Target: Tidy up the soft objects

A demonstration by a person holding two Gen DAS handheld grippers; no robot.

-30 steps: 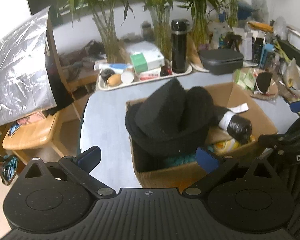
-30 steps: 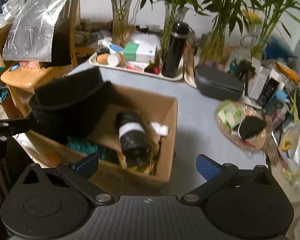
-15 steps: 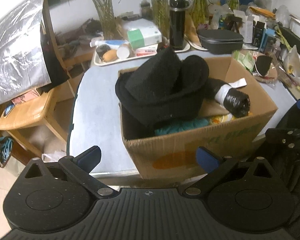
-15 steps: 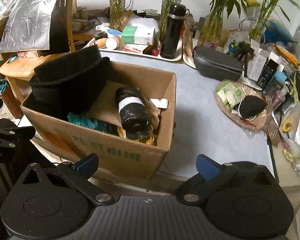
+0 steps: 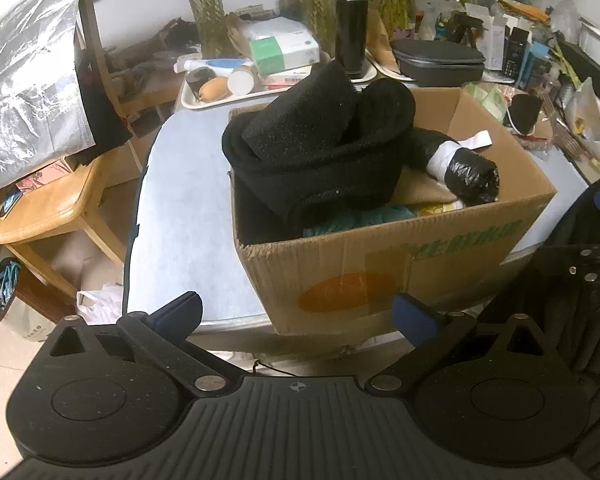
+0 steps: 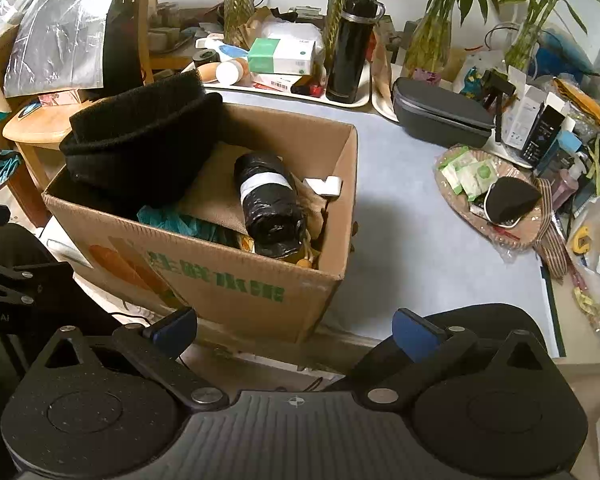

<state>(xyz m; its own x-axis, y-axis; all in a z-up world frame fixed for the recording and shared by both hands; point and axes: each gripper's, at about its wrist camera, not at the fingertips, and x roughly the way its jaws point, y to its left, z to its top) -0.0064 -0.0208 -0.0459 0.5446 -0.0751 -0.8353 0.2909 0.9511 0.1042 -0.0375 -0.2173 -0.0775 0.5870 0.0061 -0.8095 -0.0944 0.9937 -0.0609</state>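
Ahead of both my tongs, a cardboard box (image 5: 380,276) sits on the desk (image 6: 412,240), with the black soft bundle (image 5: 320,148) piled in its left end. My left tongs (image 5: 298,314) and right tongs (image 6: 296,326) gape wide, holding nothing.

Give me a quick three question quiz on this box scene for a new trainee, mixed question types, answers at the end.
1. True or false: the black foam bundle lies on the table beside the cardboard box.
2. Multiple choice: the black plastic roll has a band that is A) white B) red C) green.
3. Fill in: the left gripper and right gripper both have their fingers ____.

Key: 1 false, it sits in the box; 2 A; 3 open.
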